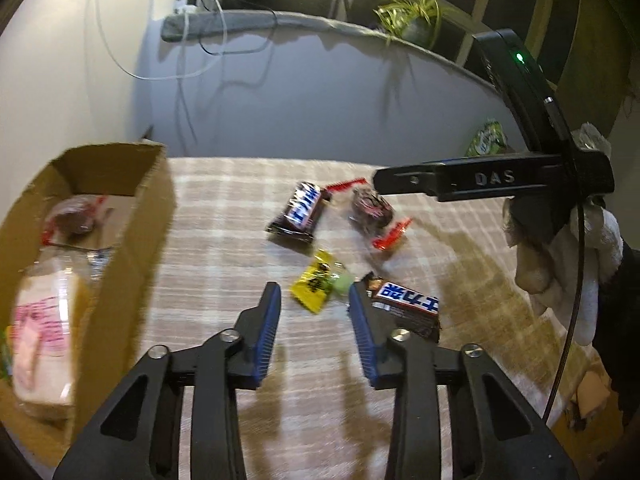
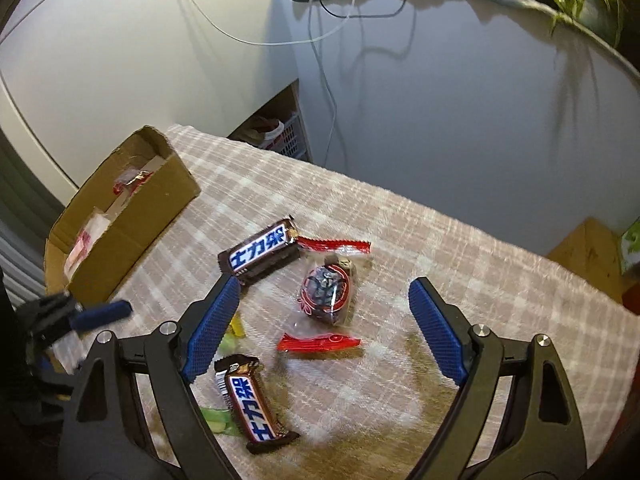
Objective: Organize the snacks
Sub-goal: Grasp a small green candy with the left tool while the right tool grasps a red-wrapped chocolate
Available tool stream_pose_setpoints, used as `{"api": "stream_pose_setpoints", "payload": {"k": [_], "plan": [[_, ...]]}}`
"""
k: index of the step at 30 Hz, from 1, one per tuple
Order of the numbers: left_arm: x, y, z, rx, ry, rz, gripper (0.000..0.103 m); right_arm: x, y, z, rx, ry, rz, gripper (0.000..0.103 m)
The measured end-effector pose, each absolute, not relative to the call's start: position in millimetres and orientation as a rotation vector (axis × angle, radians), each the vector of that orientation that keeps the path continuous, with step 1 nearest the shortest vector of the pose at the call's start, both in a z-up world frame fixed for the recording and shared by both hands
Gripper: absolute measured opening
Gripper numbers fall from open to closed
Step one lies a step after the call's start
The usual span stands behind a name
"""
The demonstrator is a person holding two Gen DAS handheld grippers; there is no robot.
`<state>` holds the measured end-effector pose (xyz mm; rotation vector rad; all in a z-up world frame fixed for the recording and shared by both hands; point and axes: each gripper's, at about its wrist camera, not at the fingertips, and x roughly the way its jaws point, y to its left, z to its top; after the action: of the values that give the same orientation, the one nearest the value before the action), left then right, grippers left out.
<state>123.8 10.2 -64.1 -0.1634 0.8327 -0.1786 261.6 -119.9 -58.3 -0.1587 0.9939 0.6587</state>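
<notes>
On the plaid cloth (image 1: 224, 208) lie two brown Snickers bars (image 1: 300, 214) (image 1: 406, 304), a clear-wrapped dark cake with red ends (image 1: 370, 208) and a small yellow candy (image 1: 310, 294). My left gripper (image 1: 314, 286) hovers over the candy, its blue pads apart, the candy just past the tips and untouched. My right gripper (image 2: 324, 286) stands wide open above the wrapped cake (image 2: 328, 300), with one bar (image 2: 260, 252) by its left tip and the other (image 2: 250, 400) below it. The cardboard box (image 1: 132, 240) at the left holds several wrapped snacks.
A gloved hand (image 1: 560, 248) carries the right gripper's black body (image 1: 492, 180). A green bag (image 1: 486, 140) sits at the table's far right, near a wooden box (image 2: 588, 256). Cables (image 2: 332, 92) hang down the wall; a plant (image 1: 416, 16) stands on the sill.
</notes>
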Motion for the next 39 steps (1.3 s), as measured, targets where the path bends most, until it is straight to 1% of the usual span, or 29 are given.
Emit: {"api": "stream_pose_setpoints", "payload": {"k": [1,3,6,10,17,19,20,25,26,28,32,33,39], "plan": [[127.2,8.0,-66.0,-0.163,0.839,-0.185,0.029,263.7,-120.0,-61.8,-0.151,1.005,0.663,0.081],[134.0,3.6,-70.4,-0.164,0.853,-0.195,0.027,268.2,-120.0,-69.6,-0.134,1.029,0.670,0.076],[144.6,-2.1,-77.5,-0.162,0.872,-0.203,0.025,271.0,-119.0,-77.8,-0.118,1.044,0.676,0.073],[154.3,-9.0,-84.4,-0.144,0.888,-0.203,0.025,274.1,-117.0,-85.6,-0.105,1.062,0.683,0.066],[165.3,-19.0,-94.5,-0.092,0.903,-0.202,0.025,280.1,-114.7,-96.0,-0.090,1.089,0.690,0.064],[164.5,-22.9,-95.4,-0.069,0.897,-0.206,0.024,280.8,-113.7,-97.7,-0.090,1.096,0.692,0.059],[164.3,-24.6,-96.0,-0.059,0.897,-0.205,0.020,281.0,-113.1,-98.4,-0.090,1.098,0.693,0.059],[165.8,-30.8,-97.9,-0.035,0.896,-0.203,0.014,281.7,-106.4,-102.9,-0.107,1.109,0.690,0.058],[165.9,-32.3,-98.0,-0.027,0.893,-0.200,0.014,281.6,-105.1,-104.2,-0.111,1.112,0.689,0.057],[165.7,-34.8,-98.8,-0.019,0.890,-0.200,0.012,281.8,-103.5,-106.6,-0.114,1.123,0.691,0.047],[165.7,-37.2,-99.2,-0.018,0.890,-0.199,0.012,282.1,-101.9,-108.5,-0.125,1.125,0.682,0.043],[165.3,-37.6,-98.9,-0.019,0.890,-0.199,0.011,282.6,-102.2,-108.5,-0.125,1.125,0.679,0.040],[163.3,-36.8,-96.2,-0.028,0.890,-0.194,0.011,283.6,-103.3,-108.6,-0.116,1.128,0.677,0.037]]}}
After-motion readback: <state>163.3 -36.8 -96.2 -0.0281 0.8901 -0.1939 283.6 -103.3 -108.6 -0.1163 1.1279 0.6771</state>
